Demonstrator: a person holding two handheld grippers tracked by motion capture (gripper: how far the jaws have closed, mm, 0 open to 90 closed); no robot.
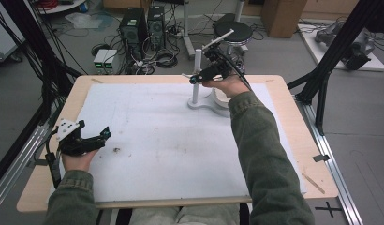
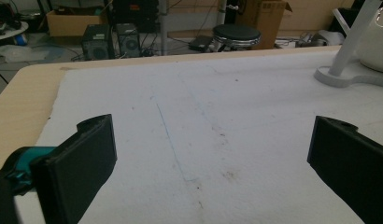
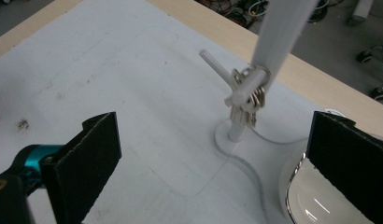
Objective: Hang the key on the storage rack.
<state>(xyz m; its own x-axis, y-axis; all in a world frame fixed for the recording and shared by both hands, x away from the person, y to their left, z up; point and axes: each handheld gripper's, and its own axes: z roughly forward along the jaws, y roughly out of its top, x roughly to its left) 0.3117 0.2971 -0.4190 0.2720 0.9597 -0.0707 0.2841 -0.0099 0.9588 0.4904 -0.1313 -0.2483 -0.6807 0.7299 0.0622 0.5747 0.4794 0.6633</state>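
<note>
Your right hand-held gripper [image 3: 213, 154] is spread wide, empty; the keys [image 3: 248, 100] hang on the white stand's peg [image 3: 222, 70] just ahead of it. Your left hand-held gripper [image 2: 210, 158] is spread over bare tabletop [image 2: 180, 116].

right gripper [image 3: 213, 154] jaws apart | keys [image 3: 248, 100] hang on white stand [image 3: 273, 42] peg | white mat [image 3: 110, 70] below

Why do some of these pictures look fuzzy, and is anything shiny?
In the right gripper view the keys on the white stand look soft, and the white bowl by its base shows bright glare. In the left gripper view the mat is clear, the room behind it hazy. The high view is evenly lit, with faint shadows.
</note>
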